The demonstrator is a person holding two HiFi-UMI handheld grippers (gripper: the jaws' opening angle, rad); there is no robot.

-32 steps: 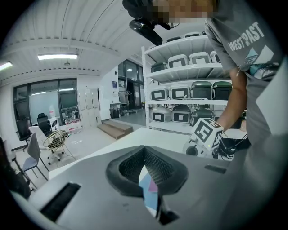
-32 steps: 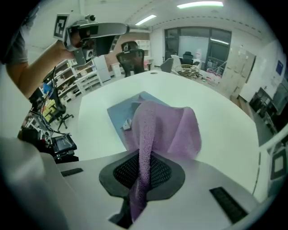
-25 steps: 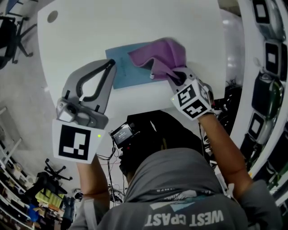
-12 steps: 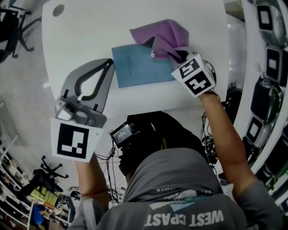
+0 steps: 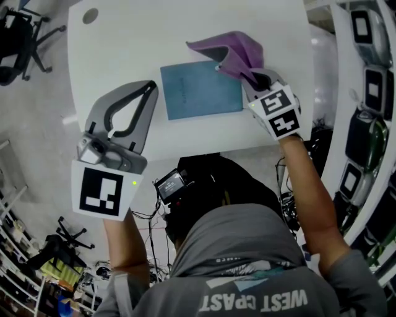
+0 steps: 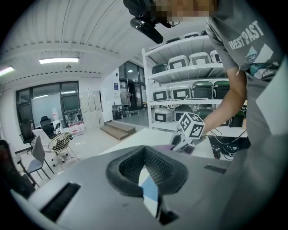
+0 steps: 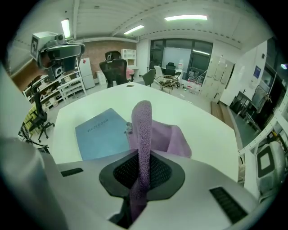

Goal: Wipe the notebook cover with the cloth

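Observation:
A blue notebook (image 5: 201, 90) lies flat on the white table (image 5: 142, 37); the right gripper view shows it too (image 7: 101, 134). A purple cloth (image 5: 229, 51) hangs bunched over the notebook's far right corner and the table beside it. My right gripper (image 5: 253, 77) is shut on a fold of the cloth (image 7: 143, 126), which stands up between the jaws (image 7: 143, 155). My left gripper (image 5: 148, 90) is held above the table's near edge, left of the notebook, shut and holding nothing. From the left gripper view (image 6: 146, 155) the right gripper's marker cube (image 6: 192, 126) shows ahead.
The table has a round cable hole (image 5: 91, 15) at its far left. Shelves of grey cases (image 5: 371, 80) run along the right. An office chair (image 5: 18, 37) stands on the floor to the left. The person's body and cables are below the table's near edge.
My right gripper has drawn the cloth to the right across the notebook, from over its right half to its far right corner. More blue cover shows. The left gripper has held still.

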